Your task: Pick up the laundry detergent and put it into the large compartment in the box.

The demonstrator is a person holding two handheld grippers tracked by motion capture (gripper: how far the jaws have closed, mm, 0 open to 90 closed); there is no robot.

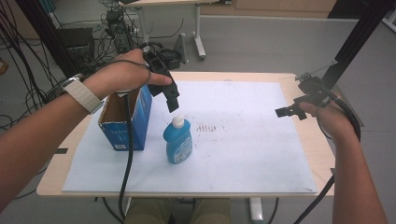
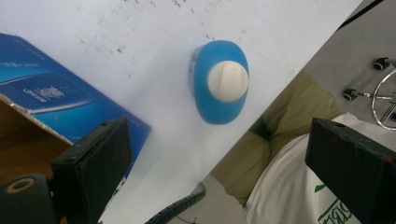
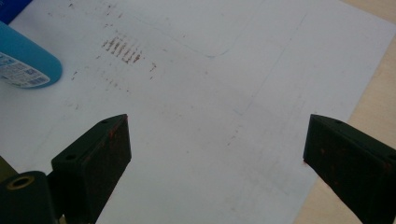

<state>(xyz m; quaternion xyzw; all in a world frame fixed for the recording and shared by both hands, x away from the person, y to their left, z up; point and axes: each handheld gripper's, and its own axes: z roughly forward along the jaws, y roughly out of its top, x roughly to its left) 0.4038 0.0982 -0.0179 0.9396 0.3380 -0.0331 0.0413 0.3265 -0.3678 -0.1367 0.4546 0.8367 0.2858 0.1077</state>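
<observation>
White sheet point(image 1: 243, 140) on table, left gripper point(image 2: 217, 154) fingers wide apart above blue bottle point(image 2: 220, 81), seemingly not touching, right gripper point(image 3: 217, 149) fingers apart, empty.

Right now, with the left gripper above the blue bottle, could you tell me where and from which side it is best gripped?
Probably from straight above, at the shoulders just under the white cap. The bottle stands upright, apart from the box, and its body is a flattened oval, so the jaws should close across the narrow faces. The left gripper already hangs open over it.
</observation>
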